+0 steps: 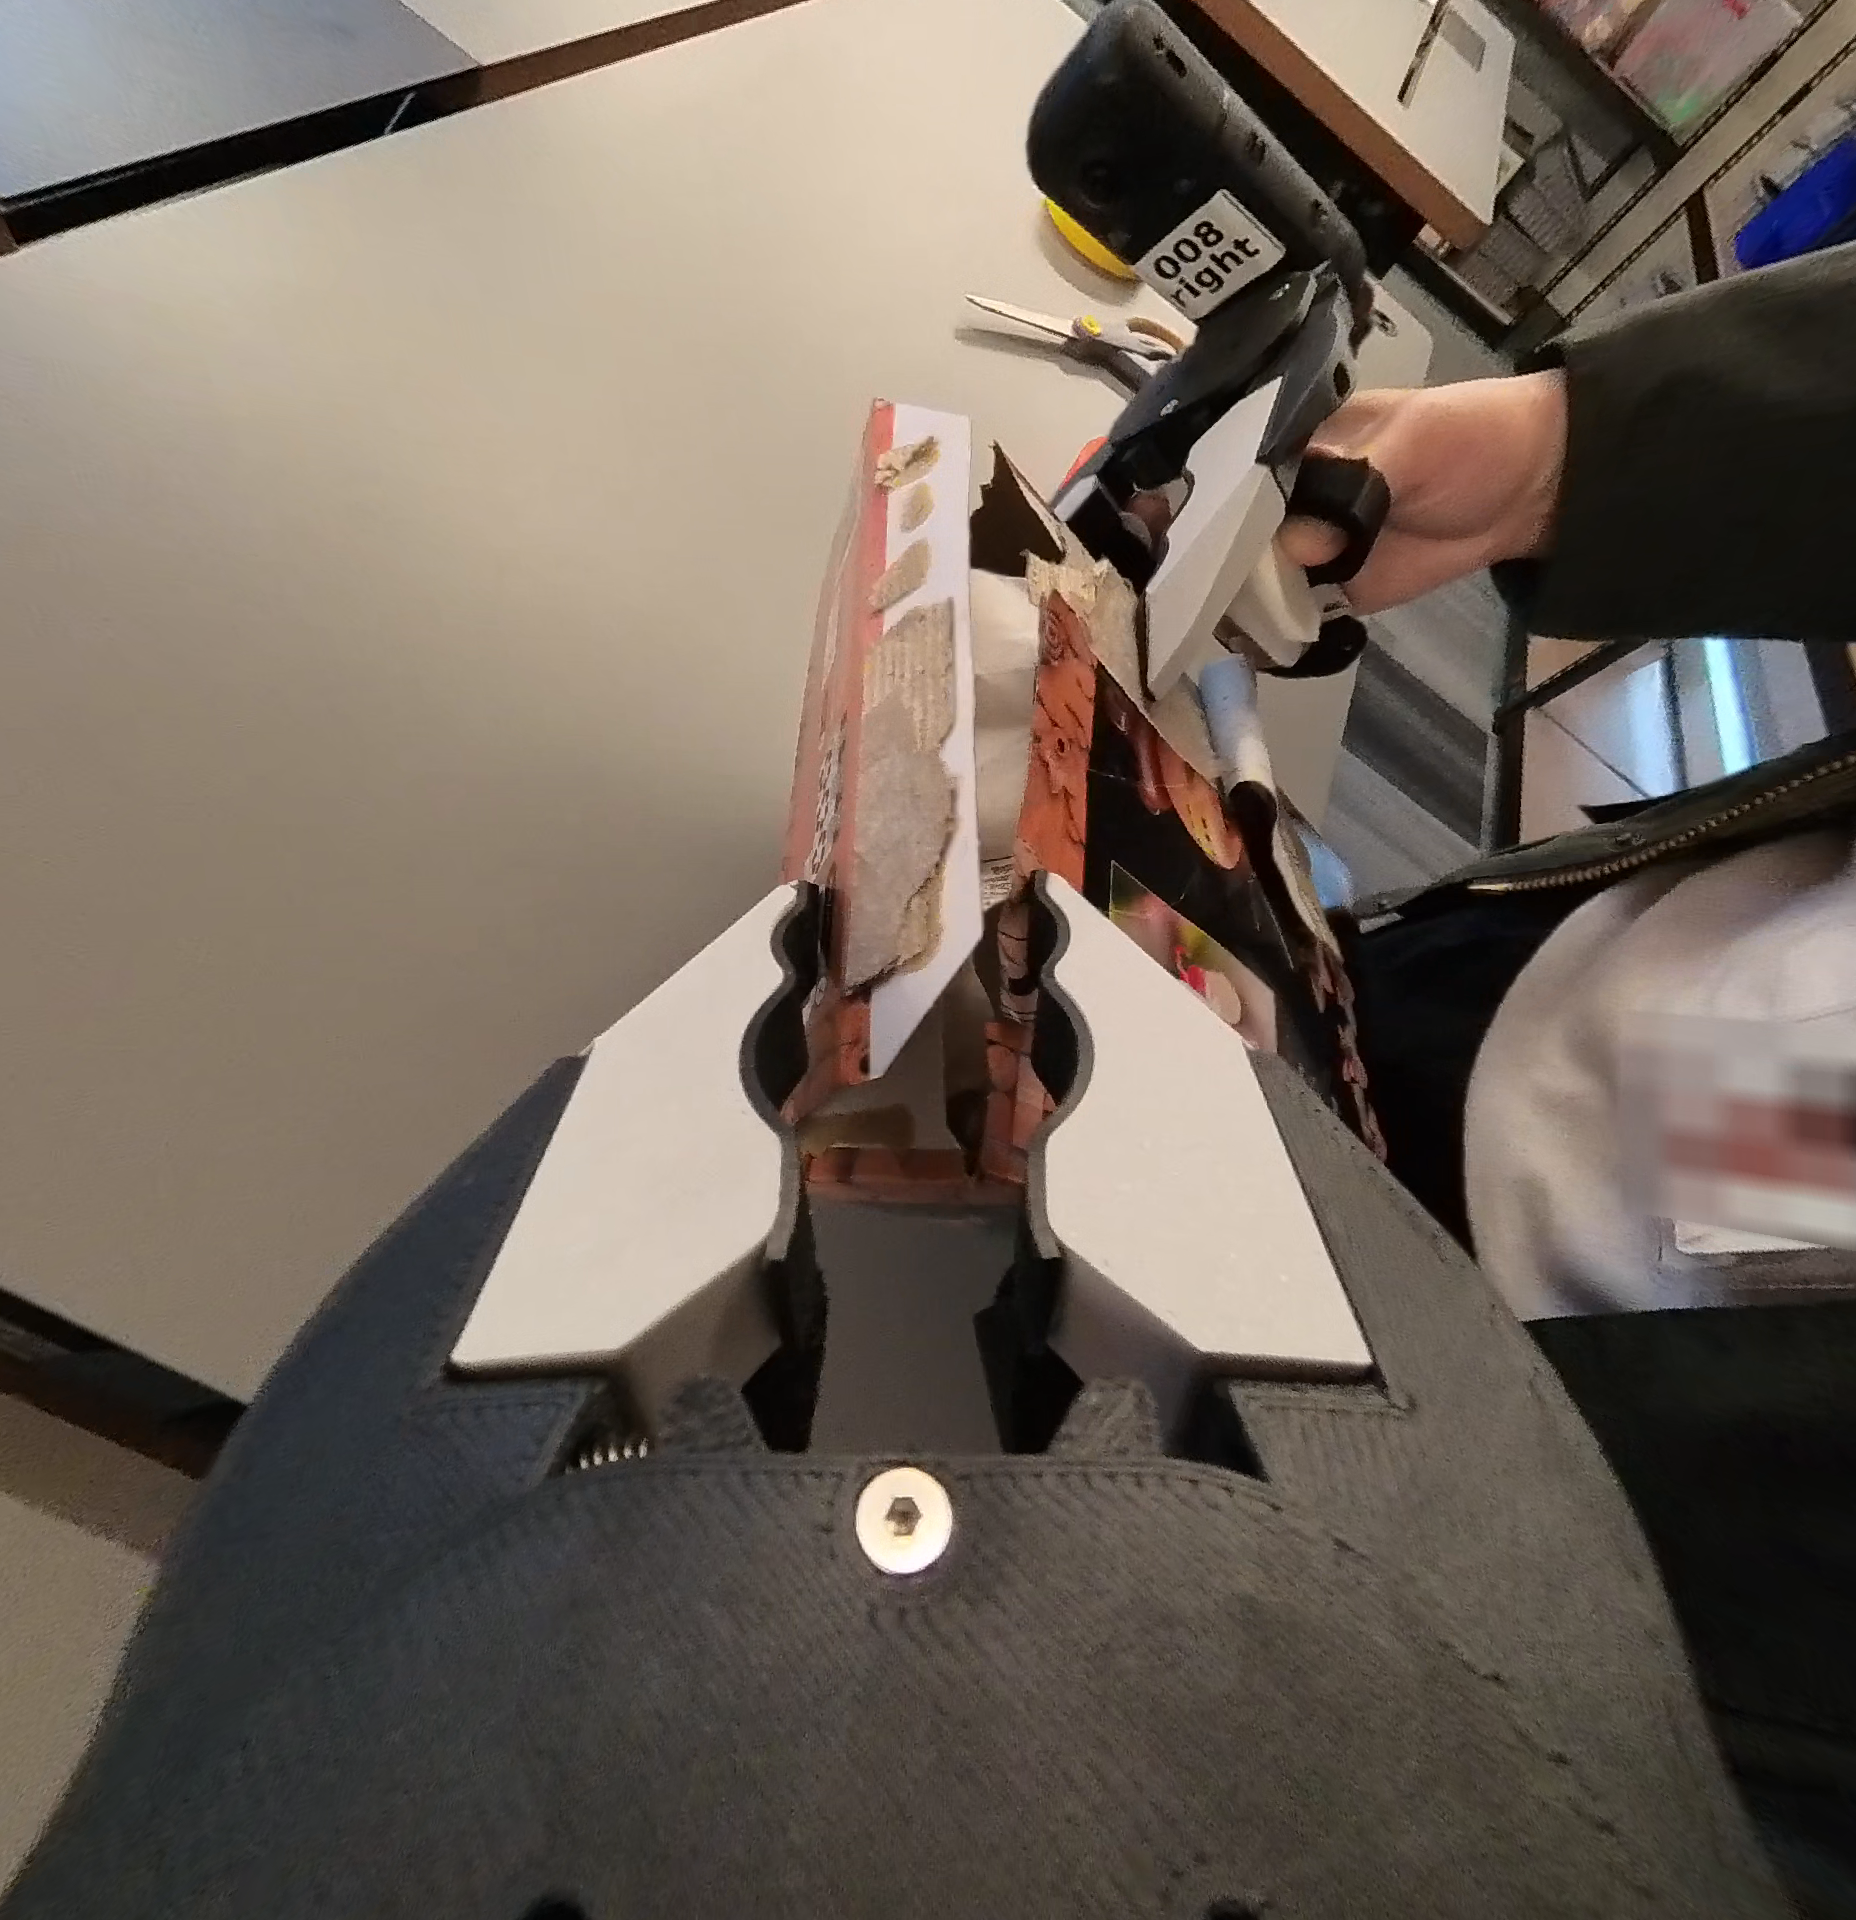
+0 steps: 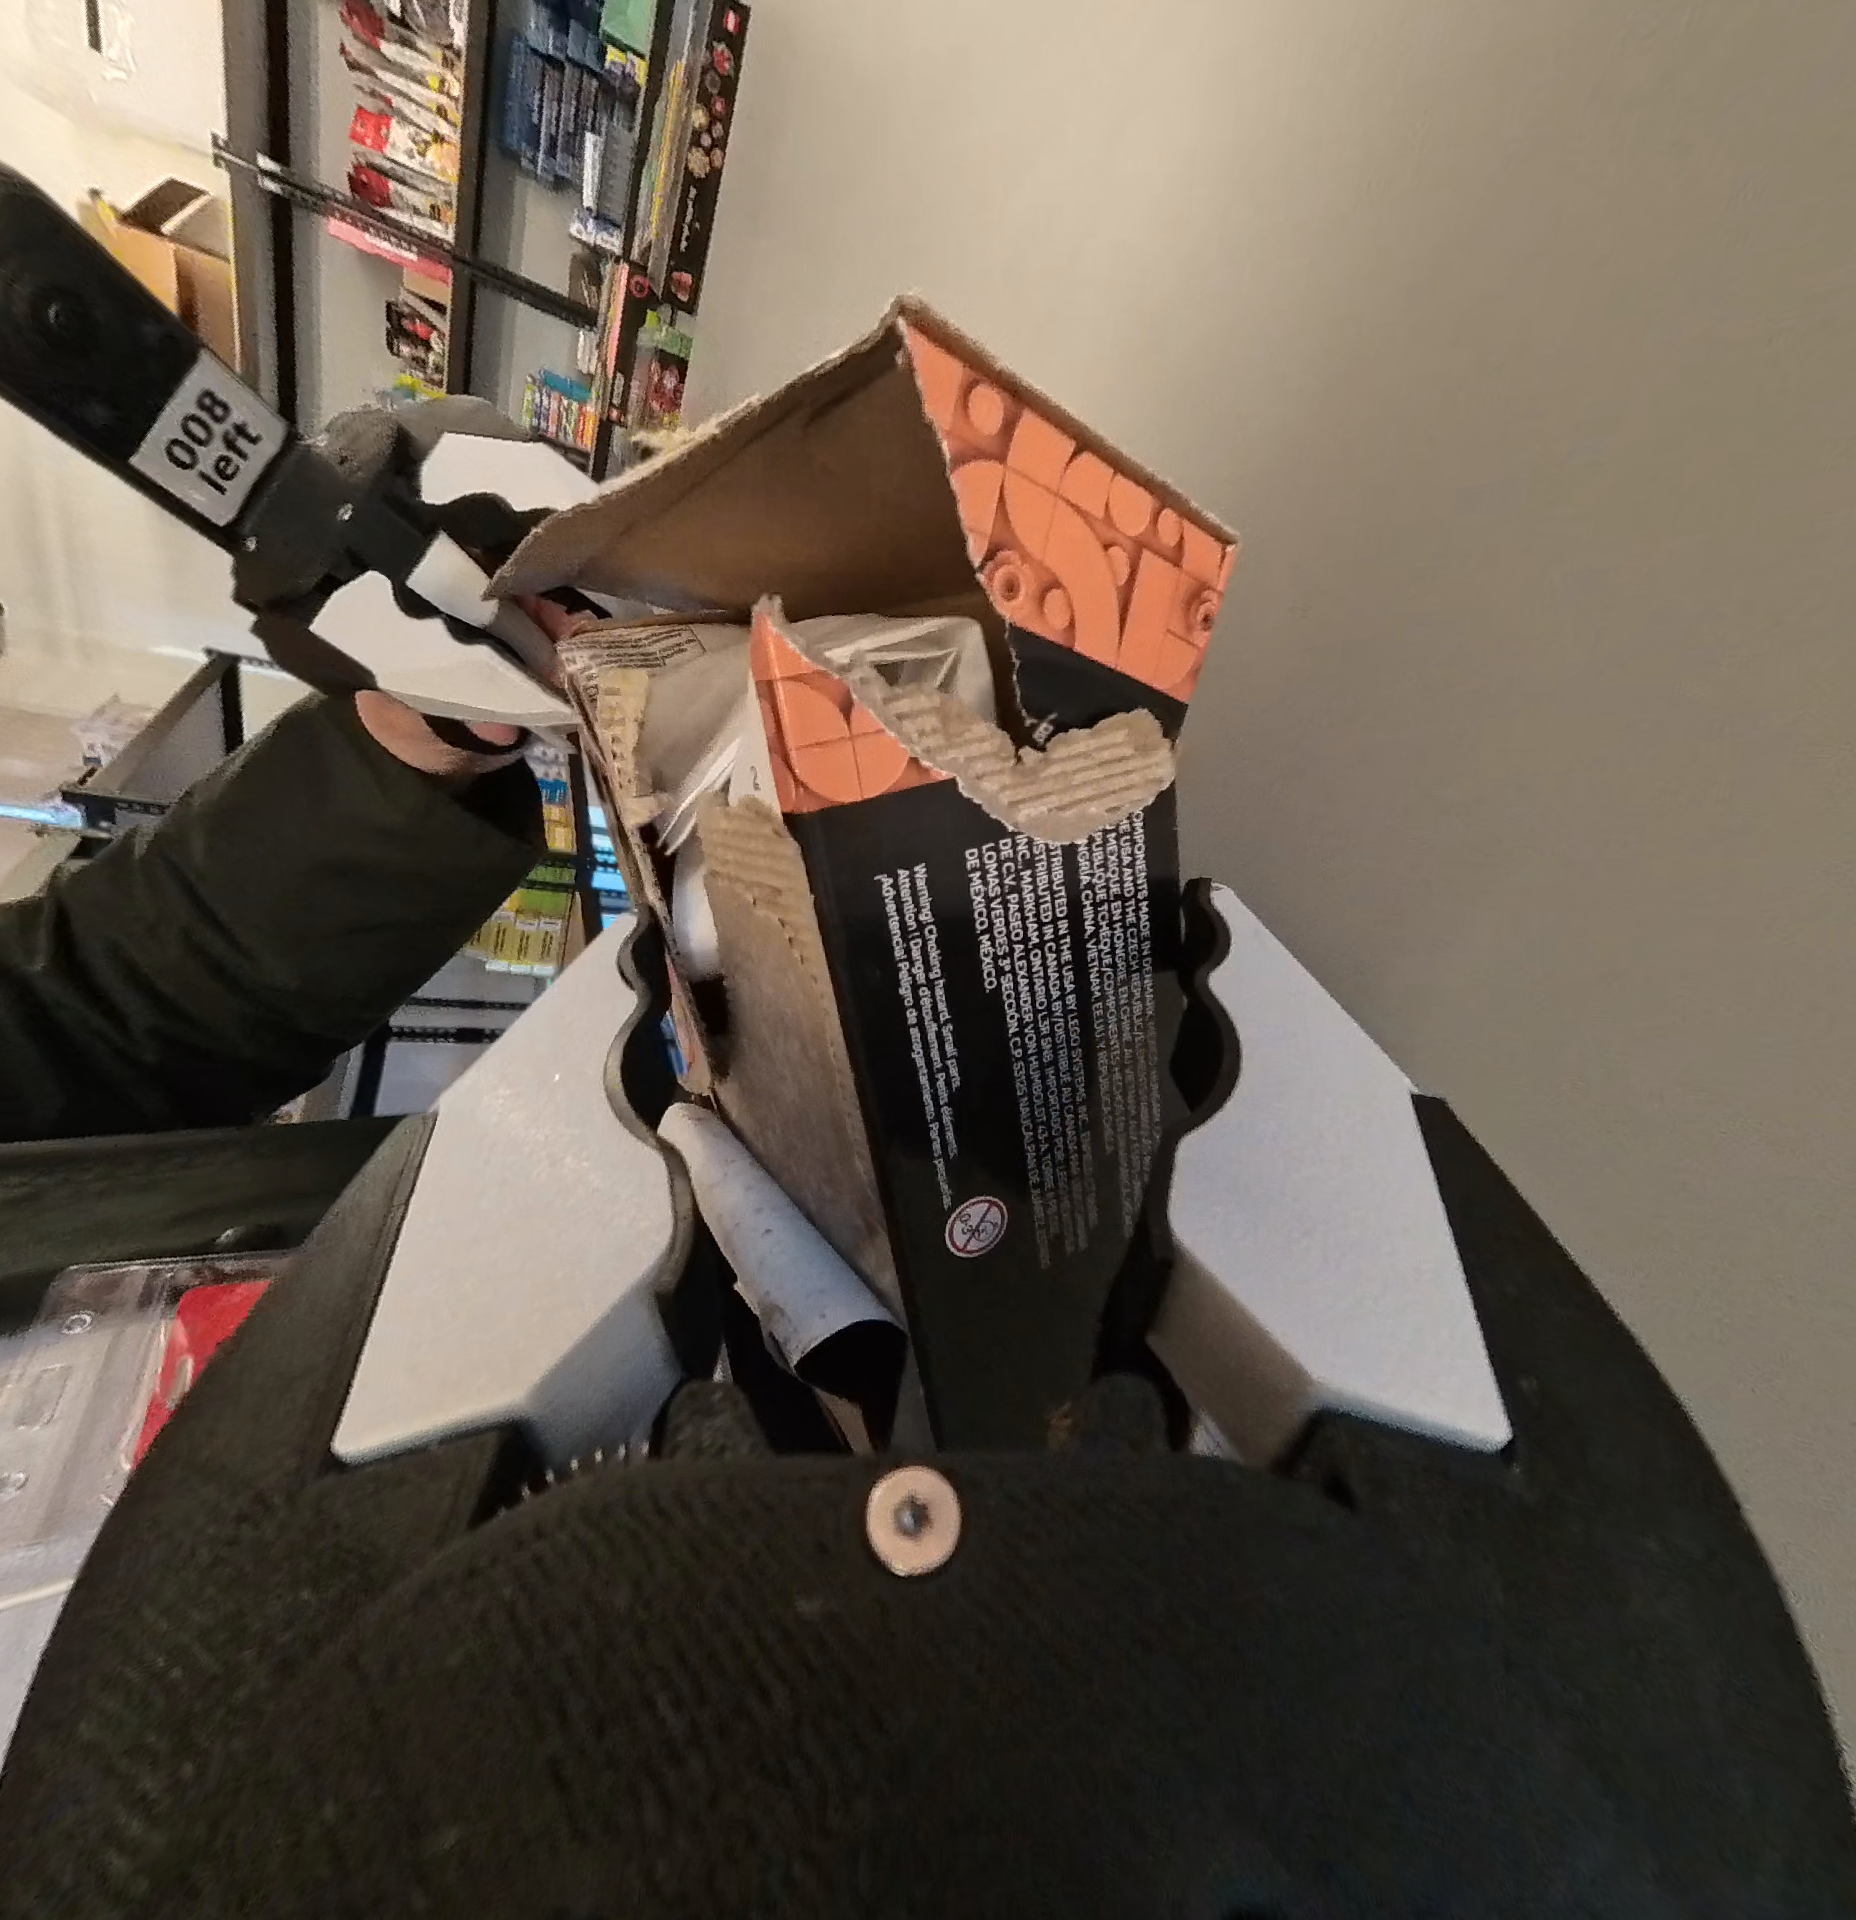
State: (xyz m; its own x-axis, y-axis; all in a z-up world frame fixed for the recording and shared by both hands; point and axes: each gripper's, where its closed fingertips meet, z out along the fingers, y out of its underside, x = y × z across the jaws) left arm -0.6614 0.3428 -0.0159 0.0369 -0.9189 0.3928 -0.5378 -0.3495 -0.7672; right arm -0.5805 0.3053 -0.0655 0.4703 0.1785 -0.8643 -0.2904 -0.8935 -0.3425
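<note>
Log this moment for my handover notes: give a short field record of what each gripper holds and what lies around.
left gripper: shut on the torn end of the black and orange cardboard box
right gripper: shut on the box's other end, beside a rolled white paper tube
box state: flaps ripped open, white bags showing inside, held above the table
beige table: scissors and a yellow round object at the far edge
background: shelves with packaged goods

Printed cardboard box (image 2: 1017, 997): glossy faces, rough torn grey-brown edges. Gripper fingers (image 2: 529, 1174): smooth matt plastic. Table (image 1: 384, 540): smooth, matt.
</note>
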